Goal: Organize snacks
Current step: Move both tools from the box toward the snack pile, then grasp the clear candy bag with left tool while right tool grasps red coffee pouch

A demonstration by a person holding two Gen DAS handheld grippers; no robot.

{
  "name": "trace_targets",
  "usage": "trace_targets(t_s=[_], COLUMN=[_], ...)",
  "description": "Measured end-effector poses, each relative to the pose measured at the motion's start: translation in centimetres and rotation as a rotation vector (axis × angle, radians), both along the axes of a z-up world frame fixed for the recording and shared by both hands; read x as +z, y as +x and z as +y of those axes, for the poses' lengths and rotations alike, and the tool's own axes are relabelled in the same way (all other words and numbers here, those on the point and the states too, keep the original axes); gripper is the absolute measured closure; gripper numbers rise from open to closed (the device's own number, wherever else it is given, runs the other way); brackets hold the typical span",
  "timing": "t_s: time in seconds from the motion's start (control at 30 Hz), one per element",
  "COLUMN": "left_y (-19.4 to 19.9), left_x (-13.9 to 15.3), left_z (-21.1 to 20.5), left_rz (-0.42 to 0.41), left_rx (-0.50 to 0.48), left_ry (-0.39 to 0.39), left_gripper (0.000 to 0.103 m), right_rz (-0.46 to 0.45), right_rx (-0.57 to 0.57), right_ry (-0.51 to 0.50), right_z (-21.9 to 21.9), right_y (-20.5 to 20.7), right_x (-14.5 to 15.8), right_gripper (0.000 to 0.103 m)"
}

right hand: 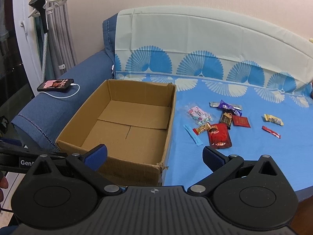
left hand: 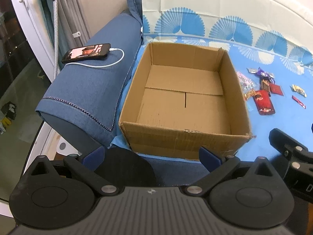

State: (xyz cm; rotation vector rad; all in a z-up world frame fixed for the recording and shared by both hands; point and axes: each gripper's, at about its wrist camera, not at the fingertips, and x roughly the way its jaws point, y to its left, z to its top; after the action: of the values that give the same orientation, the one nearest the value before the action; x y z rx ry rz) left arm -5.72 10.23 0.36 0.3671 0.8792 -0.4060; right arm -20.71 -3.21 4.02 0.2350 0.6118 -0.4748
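An open, empty cardboard box [left hand: 183, 99] [right hand: 125, 125] sits on the blue sofa cover. Right of it lie several loose snacks: a red packet [right hand: 219, 136] [left hand: 263, 102], a clear candy bag [right hand: 197, 114], a purple wrapper [right hand: 228, 106], a dark bar [right hand: 227, 119], a yellow wrapper [right hand: 272, 119], a thin red stick [right hand: 271, 131] and a blue stick [right hand: 192, 135]. My left gripper [left hand: 151, 155] is open and empty, in front of the box's near wall. My right gripper [right hand: 155, 155] is open and empty, near the box's front right corner, short of the snacks.
A phone [left hand: 86, 53] on a white charging cable lies on the blue sofa armrest [left hand: 88, 90] left of the box. The sofa back [right hand: 195, 45] rises behind. A window frame and curtains stand at far left. The right gripper's body shows in the left wrist view [left hand: 289, 152].
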Motion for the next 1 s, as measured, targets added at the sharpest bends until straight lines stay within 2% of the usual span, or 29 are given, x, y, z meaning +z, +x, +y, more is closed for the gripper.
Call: trace_targets(t_s=[0.1, 0.27, 0.37, 0.5, 0.53, 0.73, 1.0], left_y=[0.1, 0.3, 0.4, 0.4, 0.4, -0.3, -1.4], left_x=[-0.4, -0.8, -1.0, -1.1, -1.1, -1.4, -3.2], left_z=[-0.6, -2.1, -3.4, -5.4, -6.0, -11.1, -19.8], left_rz=[0.004, 0.014, 0.021, 0.030, 0.030, 0.052, 0.109], left_rx=[-0.007, -0.018, -0.025, -0.051, -0.061, -0.148, -0.284], left_ry=[0.028, 0.068, 0.085, 0.105, 0.109, 0.121, 0.147], left_gripper=[0.000, 0.000, 0.000, 0.000, 0.000, 0.000, 0.000], right_rz=[-0.010, -0.008, -0.062, -0.080, -0.054, -0.042, -0.008], right_rx=[-0.013, -0.042, -0.063, -0.109, -0.127, -0.263, -0.498], right_ry=[-0.004, 0.047, 0.059, 0.095, 0.112, 0.142, 0.173], right_z=[-0.5, -1.9, -3.2, -5.5, -6.1, -10.8, -18.8], right_y=[0.0, -0.2, -0.6, -1.4, -1.6, -4.0, -8.7], right_x=[-0.6, -1.3, -1.7, -2.3, -2.4, -3.9, -6.0], right_gripper=[0.000, 0.000, 0.000, 0.000, 0.000, 0.000, 0.000])
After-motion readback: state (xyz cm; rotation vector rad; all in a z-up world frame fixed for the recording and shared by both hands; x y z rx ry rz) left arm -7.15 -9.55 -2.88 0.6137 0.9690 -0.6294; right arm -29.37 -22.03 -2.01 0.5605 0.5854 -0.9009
